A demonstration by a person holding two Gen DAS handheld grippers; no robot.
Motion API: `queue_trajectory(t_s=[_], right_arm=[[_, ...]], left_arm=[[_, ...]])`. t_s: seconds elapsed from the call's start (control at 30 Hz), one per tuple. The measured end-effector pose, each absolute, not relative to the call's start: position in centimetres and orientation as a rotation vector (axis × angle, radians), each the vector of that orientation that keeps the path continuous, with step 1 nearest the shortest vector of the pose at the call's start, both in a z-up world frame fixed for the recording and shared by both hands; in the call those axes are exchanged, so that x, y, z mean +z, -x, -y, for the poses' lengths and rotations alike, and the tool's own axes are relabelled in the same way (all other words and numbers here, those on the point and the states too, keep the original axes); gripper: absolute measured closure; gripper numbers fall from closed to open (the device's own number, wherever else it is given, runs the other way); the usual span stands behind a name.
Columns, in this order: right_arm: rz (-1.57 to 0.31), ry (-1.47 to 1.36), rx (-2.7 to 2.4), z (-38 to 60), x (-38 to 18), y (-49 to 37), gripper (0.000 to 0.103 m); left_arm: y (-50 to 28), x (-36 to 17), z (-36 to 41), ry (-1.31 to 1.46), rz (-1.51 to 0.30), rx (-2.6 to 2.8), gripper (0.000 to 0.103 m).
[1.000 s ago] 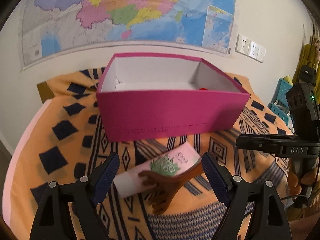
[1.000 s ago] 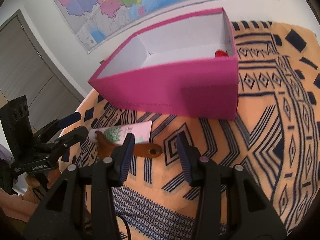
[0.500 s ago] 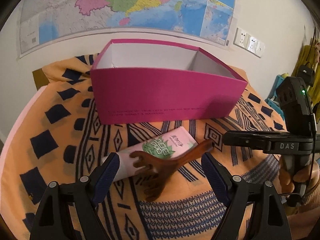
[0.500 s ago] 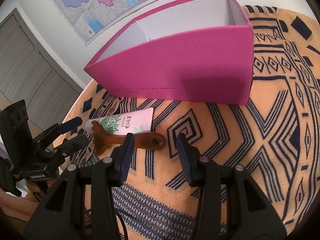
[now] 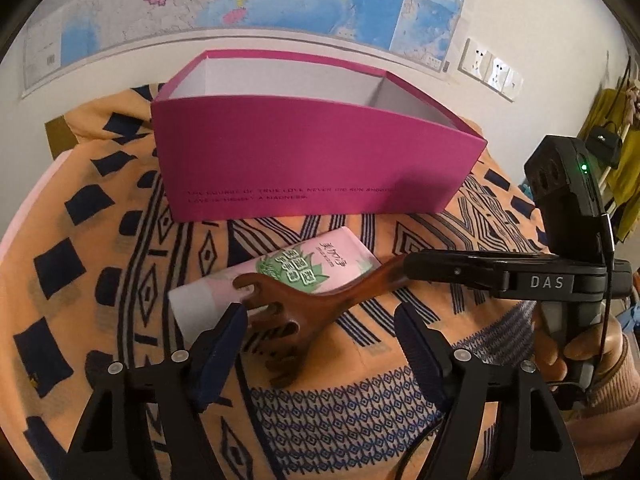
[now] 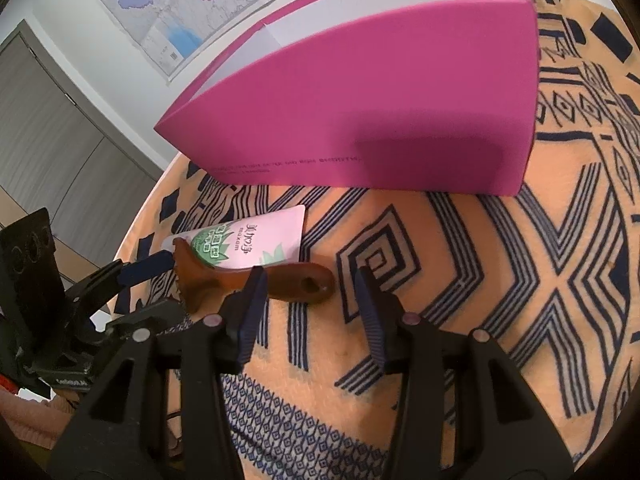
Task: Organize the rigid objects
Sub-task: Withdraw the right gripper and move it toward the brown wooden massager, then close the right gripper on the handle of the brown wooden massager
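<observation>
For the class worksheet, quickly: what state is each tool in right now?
Left tool: closing, around the wooden comb, not yet gripping.
Right tool: opening slightly, beside the comb's handle, holding nothing.

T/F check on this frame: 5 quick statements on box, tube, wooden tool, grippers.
1. The wooden tool lies across the pink tube. True.
2. The tube is inside the box. False: it lies on the patterned cloth in front of the box.
3. The box is open-topped. True.
4. The left gripper is clamped on the tool. False: its fingers are closing, not yet pressing on it.
5. The right gripper carries the tube. False: it holds nothing; its fingers are by the tool's handle.
</observation>
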State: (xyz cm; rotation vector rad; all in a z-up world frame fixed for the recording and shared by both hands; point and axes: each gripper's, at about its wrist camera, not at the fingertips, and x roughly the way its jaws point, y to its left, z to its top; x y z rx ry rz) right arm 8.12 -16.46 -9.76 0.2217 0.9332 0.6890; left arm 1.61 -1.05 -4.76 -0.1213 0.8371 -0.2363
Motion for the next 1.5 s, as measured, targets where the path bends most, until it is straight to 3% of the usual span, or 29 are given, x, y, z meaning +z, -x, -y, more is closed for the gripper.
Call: queue_trajectory(t_s=[1.5], right_arm=[[-0.868, -0.267, 0.615, 20.5, -8.2, -5.8, 0.051]], left_arm=[[-2.1, -4.4, 4.5, 0.116, -0.835, -0.326, 0.031]])
